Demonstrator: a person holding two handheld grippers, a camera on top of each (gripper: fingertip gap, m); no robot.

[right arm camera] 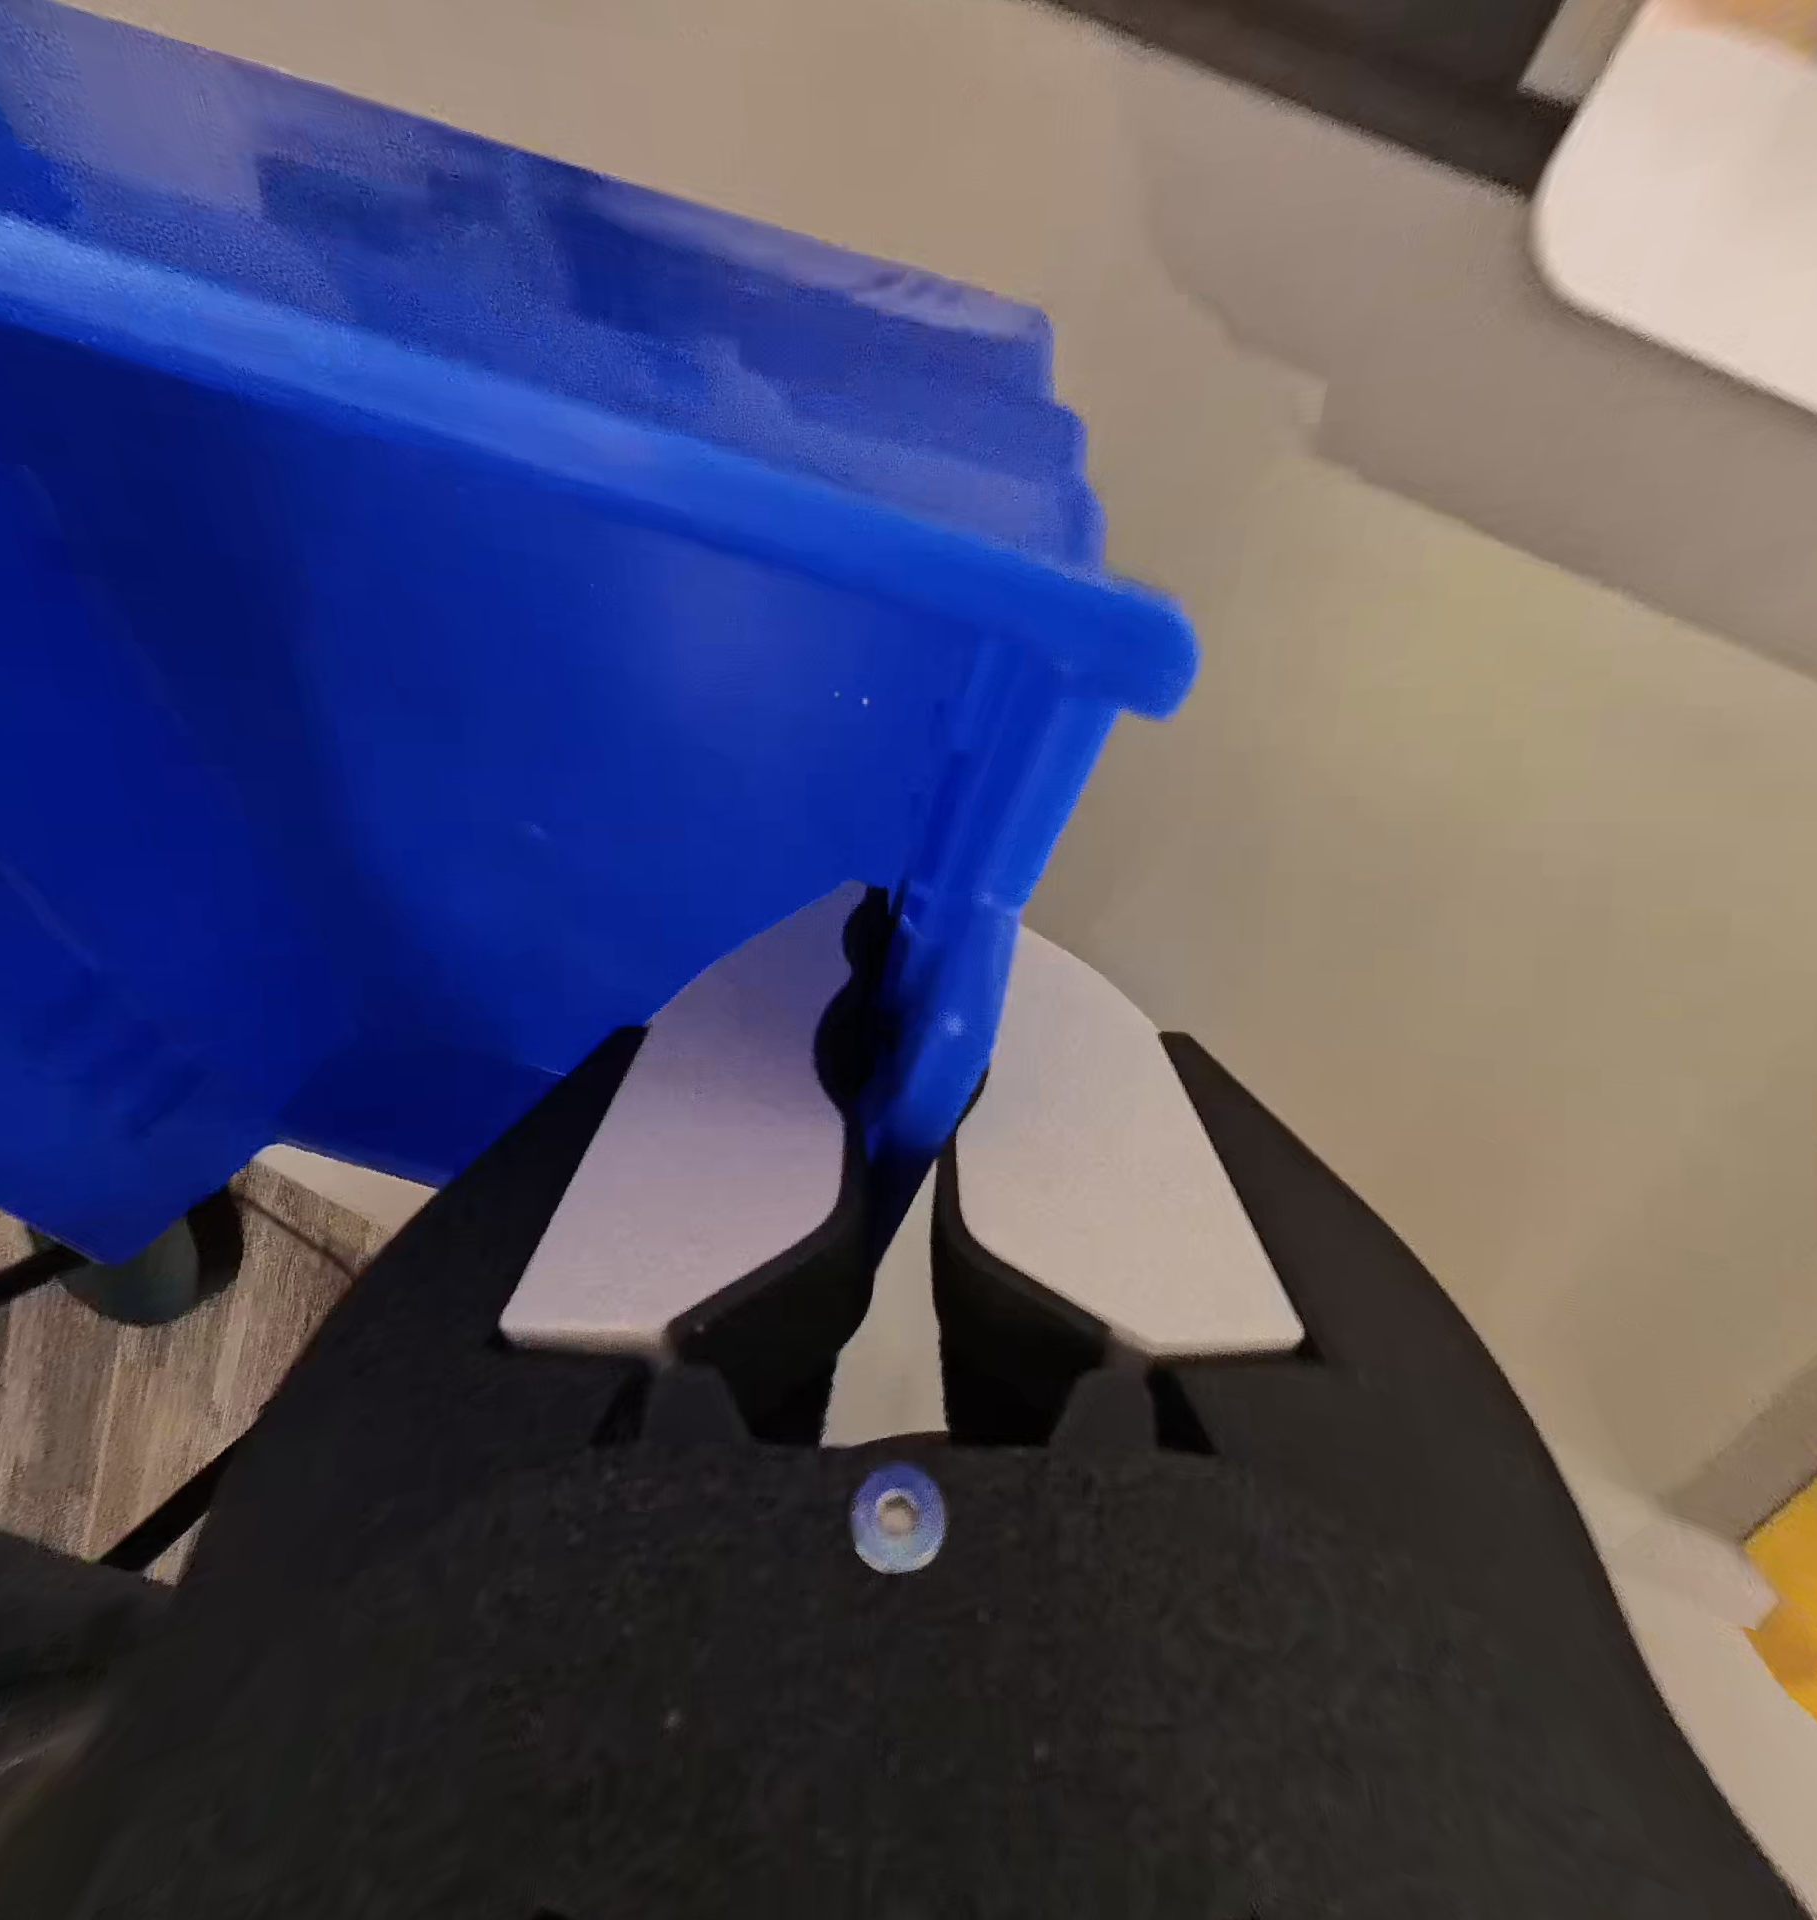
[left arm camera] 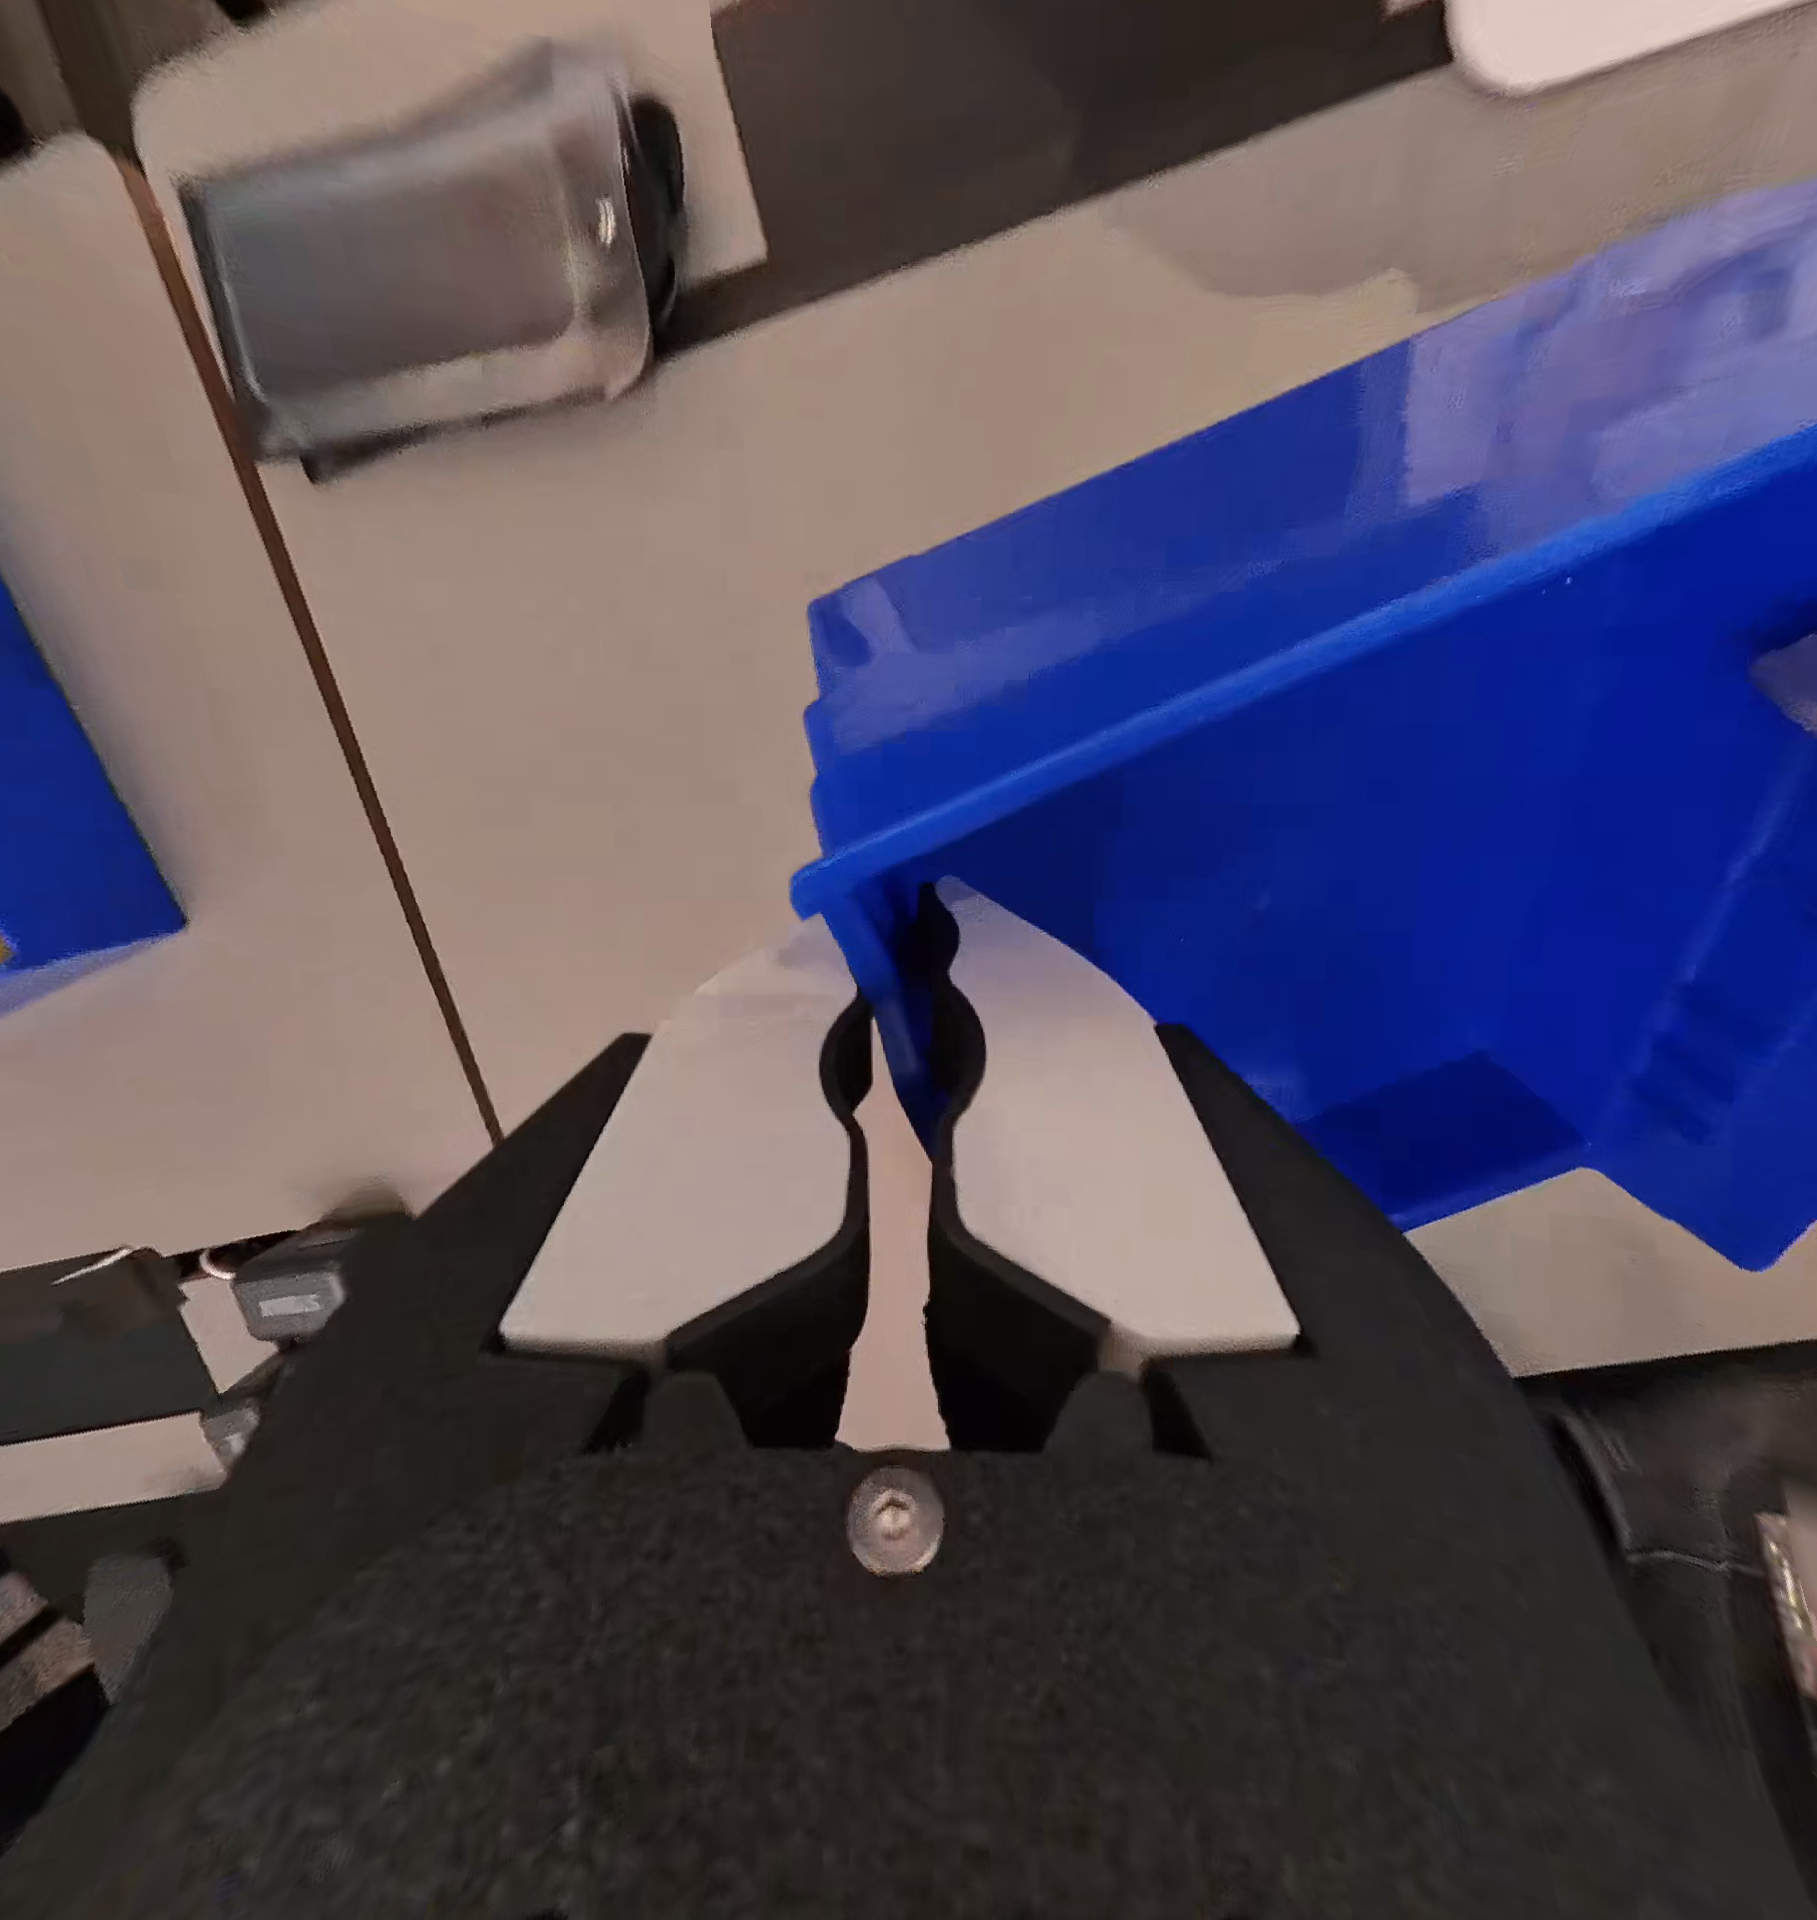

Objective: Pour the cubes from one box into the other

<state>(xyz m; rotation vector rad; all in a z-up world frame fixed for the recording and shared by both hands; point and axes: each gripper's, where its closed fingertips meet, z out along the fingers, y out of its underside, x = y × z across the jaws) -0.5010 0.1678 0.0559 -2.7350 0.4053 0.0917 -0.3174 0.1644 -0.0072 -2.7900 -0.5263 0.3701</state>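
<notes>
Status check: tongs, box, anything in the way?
Left tongs and right tongs shut on blue box, lifted, tilted. Second blue box far left. Path open.

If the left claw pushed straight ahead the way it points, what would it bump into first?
Nothing new: the left claw is already shut on the blue box wall. Beyond that lies the grey table, depth unclear.
</notes>
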